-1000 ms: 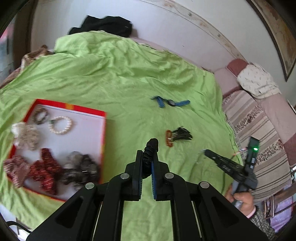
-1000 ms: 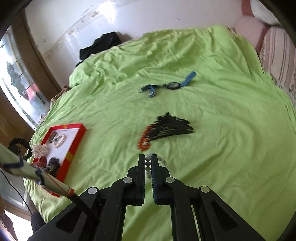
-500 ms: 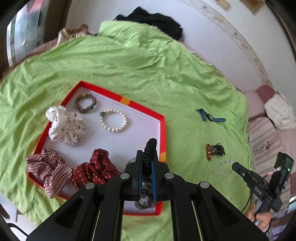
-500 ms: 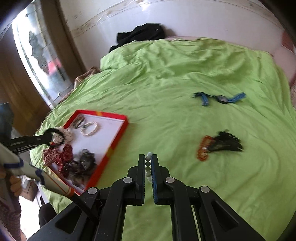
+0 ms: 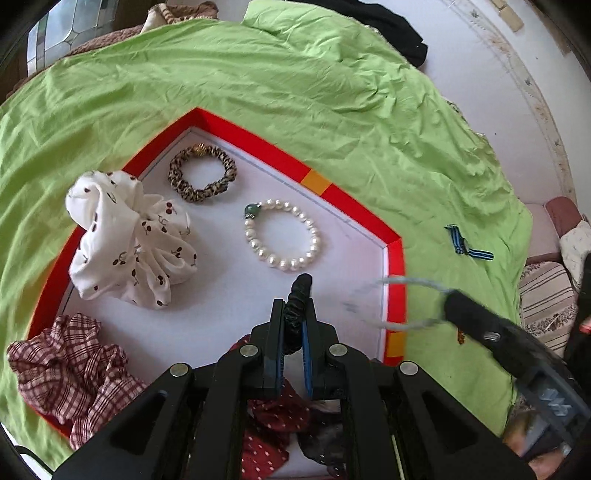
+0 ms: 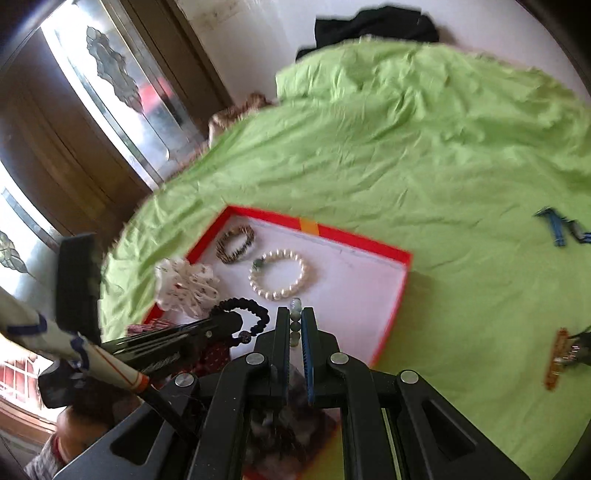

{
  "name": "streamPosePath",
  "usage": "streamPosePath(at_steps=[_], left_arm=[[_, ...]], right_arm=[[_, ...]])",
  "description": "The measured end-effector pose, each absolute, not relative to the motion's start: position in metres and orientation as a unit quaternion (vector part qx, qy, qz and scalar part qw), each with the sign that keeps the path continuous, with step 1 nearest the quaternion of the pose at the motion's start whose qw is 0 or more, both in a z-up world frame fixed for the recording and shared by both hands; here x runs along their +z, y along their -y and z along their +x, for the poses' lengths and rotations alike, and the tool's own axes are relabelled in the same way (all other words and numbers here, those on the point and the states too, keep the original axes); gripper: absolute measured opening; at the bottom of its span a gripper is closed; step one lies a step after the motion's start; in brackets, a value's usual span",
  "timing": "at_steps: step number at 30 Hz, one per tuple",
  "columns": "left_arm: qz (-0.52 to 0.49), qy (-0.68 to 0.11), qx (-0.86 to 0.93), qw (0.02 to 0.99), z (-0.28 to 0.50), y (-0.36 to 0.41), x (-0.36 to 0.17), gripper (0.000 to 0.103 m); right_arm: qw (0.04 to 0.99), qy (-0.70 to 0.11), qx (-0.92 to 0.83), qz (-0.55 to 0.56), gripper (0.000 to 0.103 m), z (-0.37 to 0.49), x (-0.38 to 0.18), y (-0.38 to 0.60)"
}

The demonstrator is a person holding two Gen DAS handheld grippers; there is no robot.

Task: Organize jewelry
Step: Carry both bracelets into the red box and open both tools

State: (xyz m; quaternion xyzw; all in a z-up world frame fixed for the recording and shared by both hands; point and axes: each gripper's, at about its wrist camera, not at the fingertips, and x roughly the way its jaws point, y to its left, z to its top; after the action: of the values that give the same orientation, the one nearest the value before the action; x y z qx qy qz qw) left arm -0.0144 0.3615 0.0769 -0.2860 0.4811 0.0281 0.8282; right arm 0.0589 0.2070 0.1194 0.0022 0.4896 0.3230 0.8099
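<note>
A wrinkled lime-green sheet (image 5: 332, 110) covers the bed and fills most of both views. On it lies a shallow red-rimmed tray (image 5: 354, 206) with a white floor. Inside, at the far side, sit a leopard-print scrunchie (image 5: 202, 178) and, just right of it, a pearl bracelet (image 5: 282, 236). A white cherry-print scrunchie (image 5: 125, 236) lies at the left, a checked scrunchie (image 5: 70, 369) at the near left corner, and a dark red dotted one (image 5: 273, 432) at the near edge, partly hidden by the gripper.

The left gripper (image 5: 293, 328) hangs over the tray, jaws narrow and clamped on a black bead bracelet (image 6: 243, 317). The right gripper (image 6: 295, 332) sits over the tray's near right part, jaws nearly together on a pale bead bracelet (image 5: 402, 302), blurred in the left view.

On the sheet right of the tray, well apart from it, lie a blue-strapped watch (image 5: 465, 245) and, nearer, an orange bead piece (image 6: 556, 360) with something dark beside it.

Beyond the bed a white wall (image 5: 480, 74) runs, with dark clothing (image 6: 373, 29) heaped at the far edge. To the left stands a wooden door with patterned glass (image 6: 103, 85). Striped bedding (image 5: 543, 295) lies at the far right.
</note>
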Motion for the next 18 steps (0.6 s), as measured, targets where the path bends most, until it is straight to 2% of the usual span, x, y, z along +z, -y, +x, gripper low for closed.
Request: streamPosePath(at_steps=[6,8,10,12,14,18], left_arm=[[-0.280,-0.479,0.031,0.831,-0.011,-0.360,0.074,0.009],[-0.283,-0.479,0.030,0.831,-0.009,-0.359,0.075,0.015],[-0.285,-0.475,0.032,0.832,-0.010,-0.359,0.077,0.029],[-0.284,-0.466,0.034,0.837,-0.013,-0.358,0.082,0.043],[-0.288,-0.459,0.032,0.840,-0.016,-0.357,0.088,0.047],[-0.292,-0.448,0.030,0.845,-0.027,-0.356,0.106,0.047]], right_arm=[[0.800,-0.520,0.297,-0.026,0.008,0.072,0.075,-0.215],[0.804,-0.518,0.290,-0.035,0.018,0.072,0.074,-0.210],[0.810,-0.509,0.289,-0.030,0.050,0.072,0.080,-0.202],[0.821,-0.492,0.289,-0.014,0.059,0.070,0.092,-0.190],[0.827,-0.483,0.288,-0.005,0.059,0.067,0.102,-0.179],[0.832,-0.489,0.260,-0.025,0.058,0.060,0.099,-0.169]])
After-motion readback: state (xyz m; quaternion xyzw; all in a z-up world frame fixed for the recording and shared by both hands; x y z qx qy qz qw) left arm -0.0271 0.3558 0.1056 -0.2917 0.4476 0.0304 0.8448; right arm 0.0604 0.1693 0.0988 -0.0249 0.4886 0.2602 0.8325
